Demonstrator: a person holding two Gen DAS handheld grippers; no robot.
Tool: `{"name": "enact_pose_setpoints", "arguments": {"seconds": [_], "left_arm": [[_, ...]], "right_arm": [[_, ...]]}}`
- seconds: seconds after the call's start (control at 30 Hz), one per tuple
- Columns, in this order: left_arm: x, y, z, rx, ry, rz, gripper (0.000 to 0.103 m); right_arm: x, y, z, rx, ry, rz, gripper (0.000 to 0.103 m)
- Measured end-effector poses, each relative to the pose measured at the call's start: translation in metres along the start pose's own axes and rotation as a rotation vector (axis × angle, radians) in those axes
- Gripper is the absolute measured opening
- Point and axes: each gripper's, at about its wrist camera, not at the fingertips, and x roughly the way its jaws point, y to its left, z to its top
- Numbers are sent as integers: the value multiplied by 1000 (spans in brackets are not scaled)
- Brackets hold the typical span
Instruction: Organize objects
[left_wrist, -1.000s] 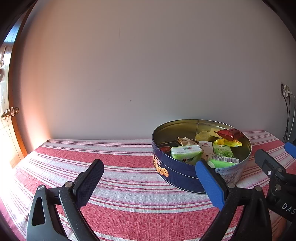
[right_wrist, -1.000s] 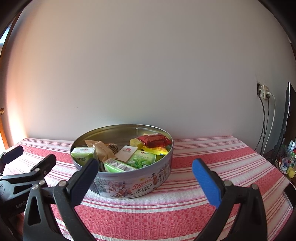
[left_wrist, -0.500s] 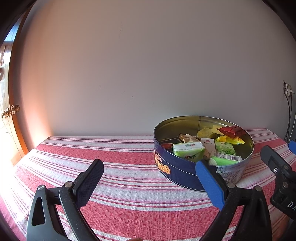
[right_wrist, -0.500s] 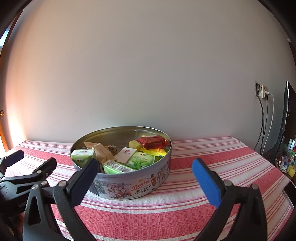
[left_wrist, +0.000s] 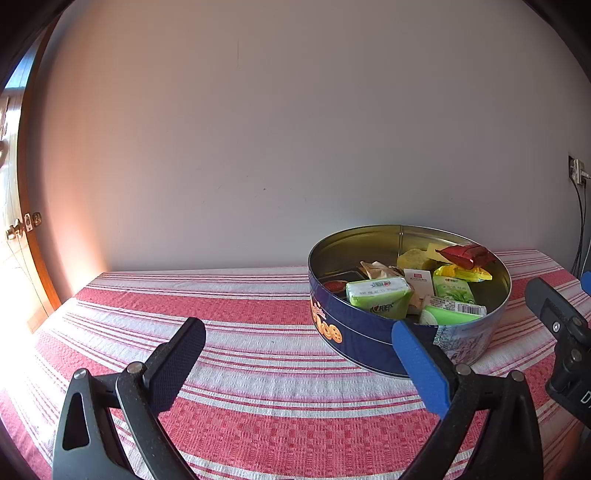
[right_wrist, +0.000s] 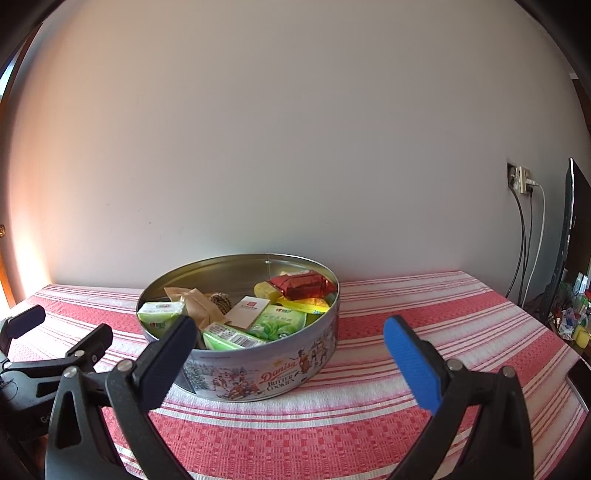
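Observation:
A round blue butter-cookie tin (left_wrist: 354, 341) (right_wrist: 266, 373) stands open on the red-and-white striped tablecloth (left_wrist: 240, 332). Inside lie several packets: a green tissue pack (left_wrist: 378, 295) (right_wrist: 160, 312), a red foil wrapper (left_wrist: 467, 254) (right_wrist: 301, 284), yellow packets (right_wrist: 306, 304), a green tea sachet (right_wrist: 277, 321) and a brown paper wrap (right_wrist: 195, 304). My left gripper (left_wrist: 295, 356) is open and empty, low over the cloth to the tin's left front. My right gripper (right_wrist: 288, 356) is open and empty, in front of the tin. Each gripper shows at the edge of the other's view.
A plain wall rises right behind the table. A wooden door with a brass knob (left_wrist: 18, 229) is at the far left. A wall socket with cables (right_wrist: 522, 181) and a dark screen (right_wrist: 576, 229) stand off the table's right end, with small clutter (right_wrist: 574, 317) below.
Both views have drawn back and tilted up slightly, so the tin sits a little lower and farther. The packets in the tin have not moved, and both grippers stay open.

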Motion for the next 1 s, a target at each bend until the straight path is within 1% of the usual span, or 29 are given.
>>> {"name": "enact_pose_setpoints", "arguments": {"seconds": [0.27,1.0], "left_arm": [[2,2,0,-9,11,5,102],[1,2,-1,-6,9,9,102]], "right_arm": [[1,-6,1,15,-3,1,103],[2,-2,1,-3,-5,9,103]]}}
